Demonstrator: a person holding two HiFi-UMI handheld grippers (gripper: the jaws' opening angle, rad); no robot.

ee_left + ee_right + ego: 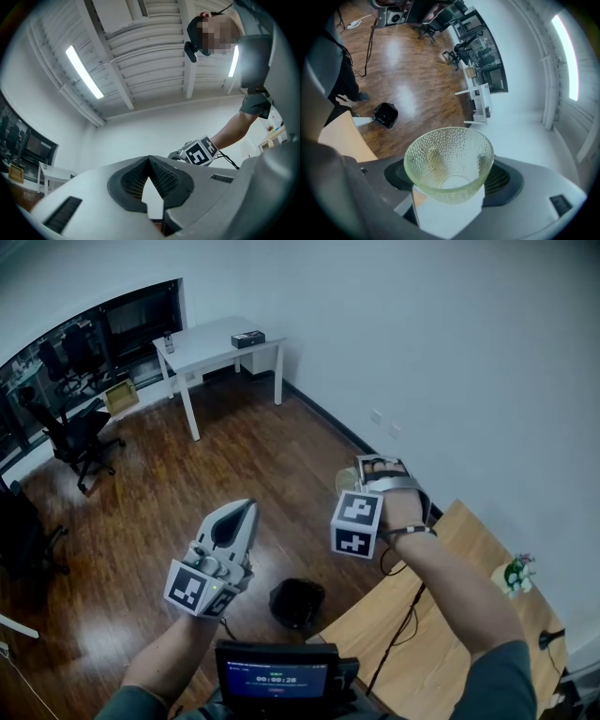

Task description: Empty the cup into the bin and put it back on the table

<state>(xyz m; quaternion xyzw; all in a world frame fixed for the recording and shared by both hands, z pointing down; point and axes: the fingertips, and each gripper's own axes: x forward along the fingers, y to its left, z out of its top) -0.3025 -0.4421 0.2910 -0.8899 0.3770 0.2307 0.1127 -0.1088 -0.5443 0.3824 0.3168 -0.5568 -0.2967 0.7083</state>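
Two grippers are held out in front of a person, one in each hand. The right gripper (450, 180) is closed on a dimpled, pale green glass cup (449, 157), which is clamped between its jaws near the base. The cup's open mouth is turned toward that gripper's camera, so its round bottom can be seen through it. In the head view the cup is carried in the air over the dark wooden floor (187, 474), just off the edge of a light wooden table (441, 634) at the lower right. The left gripper (239, 521) is held up to the left, well apart from the cup. Its jaws are brought together at the tips, and nothing is gripped between them. A black bin (297, 603) is seen on the floor below and between the two grippers, close to the corner of the wooden table. A small potted plant (517, 573) is set near that table's far edge. Farther back, a white table (211, 341) is placed against the wall, and a black office chair (80, 437) is seen at the left.
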